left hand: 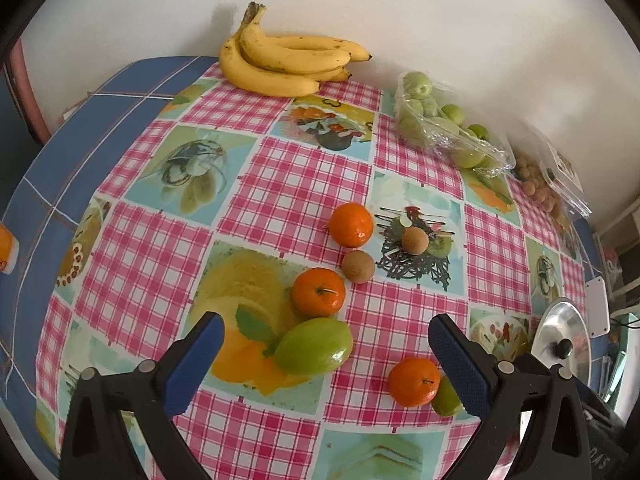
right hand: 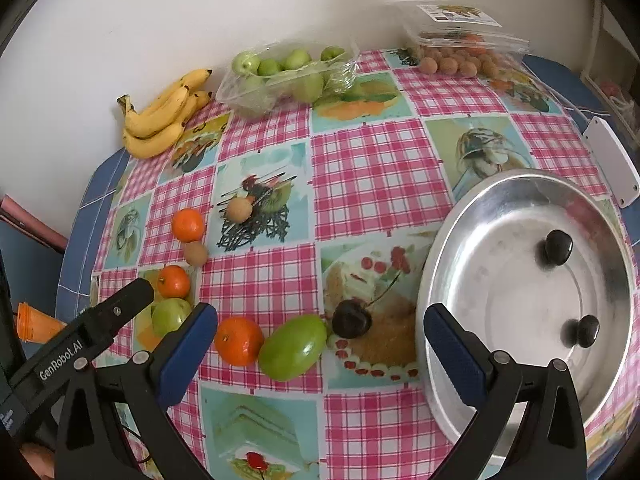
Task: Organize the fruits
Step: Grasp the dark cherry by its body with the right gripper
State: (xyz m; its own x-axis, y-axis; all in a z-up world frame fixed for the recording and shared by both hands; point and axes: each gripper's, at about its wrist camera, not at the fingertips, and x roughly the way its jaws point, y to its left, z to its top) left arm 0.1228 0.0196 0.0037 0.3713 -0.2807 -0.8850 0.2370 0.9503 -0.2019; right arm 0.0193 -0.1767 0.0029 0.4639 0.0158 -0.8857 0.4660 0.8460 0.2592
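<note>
**On the checked cloth: loose fruit, both grippers empty**

Between my left gripper [left hand: 326, 354] fingers, at about 6 o'clock of the left wrist view, lies a green plum-shaped fruit [left hand: 314, 346] on the tablecloth [left hand: 280, 184], with a tangerine [left hand: 318, 292] just beyond it toward 12 o'clock. My left gripper is spread wide and holds nothing; the fruit sits in the gap, but I cannot tell whether the pads touch it.

My right gripper [right hand: 320, 344] is also spread wide and empty. Ahead of it lie another tangerine [right hand: 239, 341], touching a second green fruit [right hand: 293, 347], and a dark cherry [right hand: 351, 319] with its stem, just beside that fruit toward 1 o'clock. The metal bowl [right hand: 520, 184] sits at 3 o'clock with two dark cherries [right hand: 558, 246] in it. Bananas [right hand: 160, 114], a bag of green fruit [right hand: 280, 76] and a clear tub of small brown fruit [right hand: 460, 62] line the wall at 11 to 1 o'clock.

I judge the green fruit to be light, firm and smooth-skinned, so it may roll or slip; I would close across its short middle, gently. The cherry looks soft and easily bruised, better taken by the body with little squeeze. Tangerines should give slightly and grip well at their widest part.
</note>
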